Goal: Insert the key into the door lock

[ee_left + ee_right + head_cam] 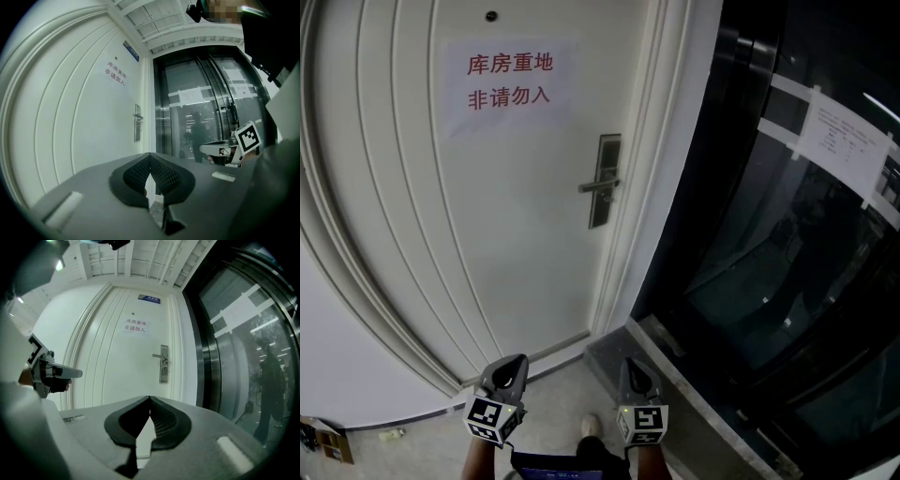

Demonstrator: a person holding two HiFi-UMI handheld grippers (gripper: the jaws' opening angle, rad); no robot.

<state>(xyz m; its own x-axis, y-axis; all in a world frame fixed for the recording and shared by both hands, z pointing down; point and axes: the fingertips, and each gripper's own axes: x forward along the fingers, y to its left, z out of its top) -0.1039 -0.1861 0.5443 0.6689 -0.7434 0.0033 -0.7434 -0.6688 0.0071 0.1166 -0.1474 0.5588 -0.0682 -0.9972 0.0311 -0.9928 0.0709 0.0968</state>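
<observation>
The door lock (604, 180) is one tall metal plate with one lever handle. It sits by the right edge of the single white door (487, 234), ahead of your two grippers and well apart from both. The keyhole is too small to make out.

Your left gripper (150, 157) has its jaws together at the tips. A thin dark sliver low in the gap may be something pinched there, but the view is too poor to say.

Your right gripper (150, 399) has its jaws closed tip to tip, with only the door showing through the gap below. Each gripper carries one marker cube (487, 417).

The door bears one paper sign (510, 80) with two rows of red characters. One blue plate (149, 298) sits above the frame. Dark glass doors (787, 234) stand to the right. The head view cuts your hands off at the wrists.
</observation>
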